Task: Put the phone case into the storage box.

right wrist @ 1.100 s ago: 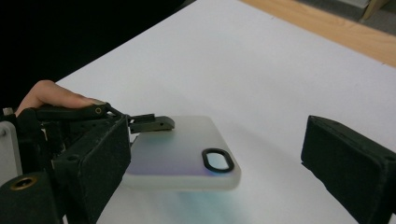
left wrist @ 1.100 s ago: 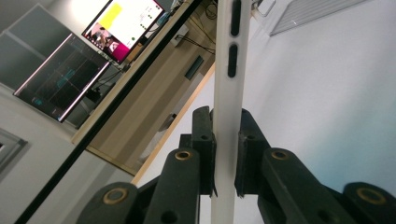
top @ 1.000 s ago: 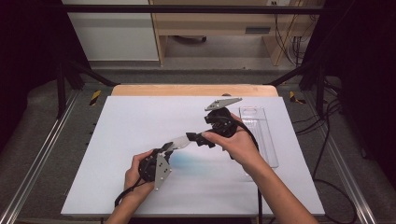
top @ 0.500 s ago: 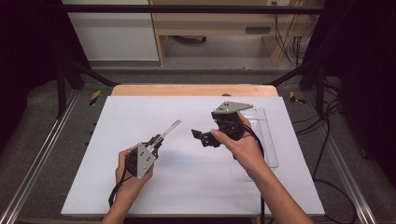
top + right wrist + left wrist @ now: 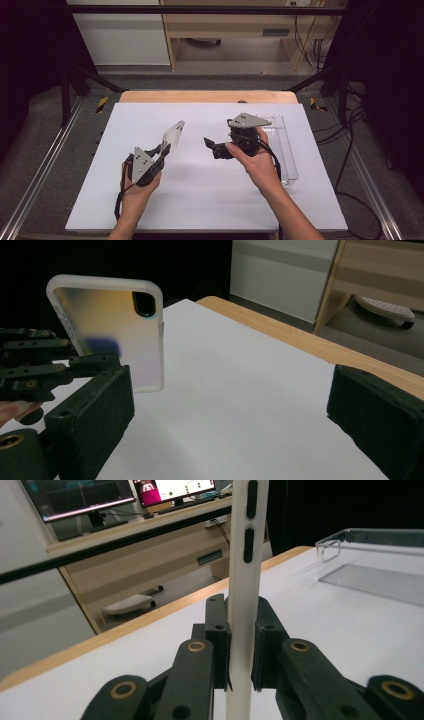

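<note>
The left gripper (image 5: 162,149) pinches a phone case (image 5: 173,134) by its lower end, the two black jaws pressed flat on either face of it. In the left gripper view the case (image 5: 243,595) stands edge-on between the pads (image 5: 218,652), a thin white strip with two dark button slots up its side. The case is lifted off the table (image 5: 200,200) and leans up and away from the person, over the table's left half. In the right gripper view it (image 5: 117,327) shows its broad face: frosted and see-through with a white rim, a dark camera cut-out in the upper corner, a faint orange and blue sheen across it, and the left gripper's jaws (image 5: 75,365) clamped on its lower edge.

The right gripper (image 5: 212,147) hangs near the middle of the table, to the right of the case and apart from it, its tips turned towards the case. Its jaws stand spread wide with nothing between them, having just been opening; bare white table lies in the gap.

A clear tray (image 5: 285,150) lies on the table's right side, just beyond the right hand (image 5: 255,162). In the left gripper view it (image 5: 380,555) sits on the far side of the table from the case.
</note>
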The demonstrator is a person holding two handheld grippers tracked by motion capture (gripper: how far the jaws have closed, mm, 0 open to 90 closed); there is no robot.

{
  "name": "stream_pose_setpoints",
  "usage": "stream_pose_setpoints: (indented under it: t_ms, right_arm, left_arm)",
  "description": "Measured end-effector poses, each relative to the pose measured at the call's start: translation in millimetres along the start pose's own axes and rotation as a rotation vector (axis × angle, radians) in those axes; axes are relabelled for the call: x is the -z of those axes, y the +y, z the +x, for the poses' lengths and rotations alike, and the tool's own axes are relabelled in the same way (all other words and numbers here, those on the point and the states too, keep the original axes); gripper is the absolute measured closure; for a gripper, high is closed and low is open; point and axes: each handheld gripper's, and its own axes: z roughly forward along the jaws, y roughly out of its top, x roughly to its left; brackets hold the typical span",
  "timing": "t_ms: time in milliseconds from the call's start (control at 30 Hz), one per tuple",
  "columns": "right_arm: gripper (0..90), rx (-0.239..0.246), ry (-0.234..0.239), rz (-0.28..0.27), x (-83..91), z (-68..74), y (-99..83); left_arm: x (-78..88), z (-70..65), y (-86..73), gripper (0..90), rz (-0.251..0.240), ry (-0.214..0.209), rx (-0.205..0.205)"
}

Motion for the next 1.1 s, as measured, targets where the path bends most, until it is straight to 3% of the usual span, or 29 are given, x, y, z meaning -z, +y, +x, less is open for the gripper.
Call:
stream_pose_setpoints:
  t_ms: [67, 400, 500, 667, 733, 1100]
  right_arm:
    - [5.3, 0.009, -0.002, 0.000, -1.6, 1.9, -0.9]
    - [4.3, 0.016, 0.004, -0.011, -9.1, 12.8, -5.6]
    - [4.1, 0.020, -0.006, -0.014, -11.8, 16.3, -7.4]
    - [3.9, 0.008, -0.014, -0.019, -15.6, 21.5, -10.4]
    - [5.1, 0.001, 0.004, -0.028, -17.0, 23.2, -12.1]
    - [3.7, -0.015, 0.011, -0.047, -28.1, 38.7, -16.9]
  left_arm:
    - [0.2, 1.8, -0.2, 80.9, -0.005, -0.013, 0.048]
    - [0.3, 5.0, -0.8, 80.8, -0.002, -0.058, 0.167]
    - [0.5, 7.2, -2.8, 80.8, -0.008, -0.074, 0.225]
    - [0.9, 11.3, -6.8, 80.8, -0.004, -0.078, 0.270]
    - [1.2, 12.9, -9.0, 80.8, -0.004, -0.073, 0.281]
    - [0.2, 10.9, -12.3, 80.8, -0.009, -0.109, 0.362]
